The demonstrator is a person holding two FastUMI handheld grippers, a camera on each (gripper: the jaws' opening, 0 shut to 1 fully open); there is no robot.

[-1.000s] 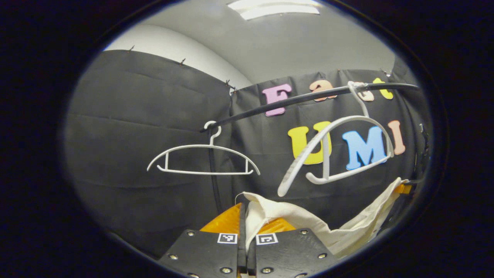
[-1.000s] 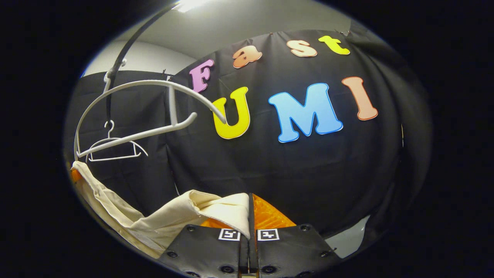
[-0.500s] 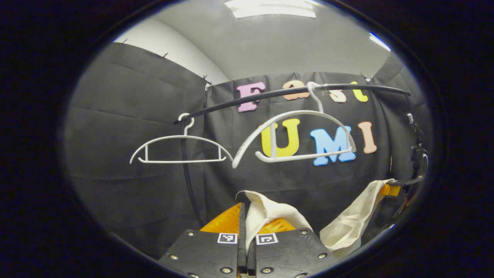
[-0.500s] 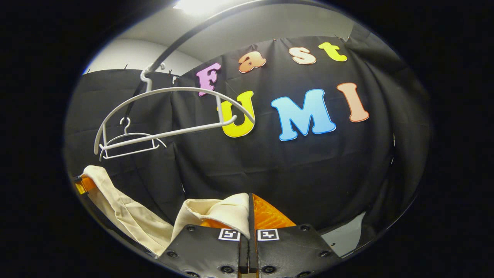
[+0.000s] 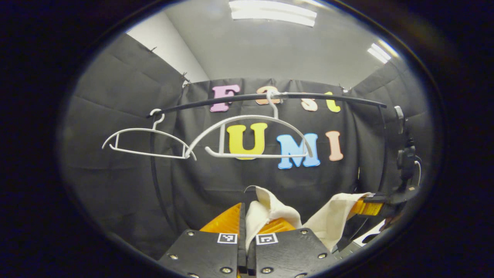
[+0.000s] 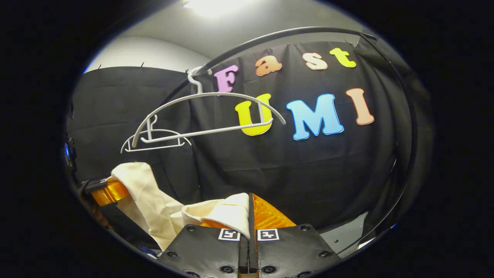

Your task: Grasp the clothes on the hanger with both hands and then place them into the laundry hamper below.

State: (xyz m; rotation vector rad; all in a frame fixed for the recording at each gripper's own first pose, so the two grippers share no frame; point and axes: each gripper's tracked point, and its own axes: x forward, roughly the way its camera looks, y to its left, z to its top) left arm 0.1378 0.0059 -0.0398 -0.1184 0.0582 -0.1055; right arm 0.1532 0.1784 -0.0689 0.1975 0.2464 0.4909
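A cream garment hangs off the hangers and sags between the two grippers. In the left gripper view my left gripper is shut on one end of it, with cloth bunched over the right finger. The garment's other end runs to my right gripper at the lower right. In the right gripper view my right gripper is shut on a folded edge of the garment, which drapes left to the left gripper. Two bare white hangers hang from the black rail above and beyond both grippers.
The rail curves down the right side into a black upright. Black cloth walls close the booth behind and to the sides. A device on a stand sits at the right edge. A pale floor patch shows low on the right.
Both grippers have drawn back and down from the rail with the garment, so the hangers look smaller and higher. The nearer hanger has swung back level. The grippers are closer together and the cloth sags more.
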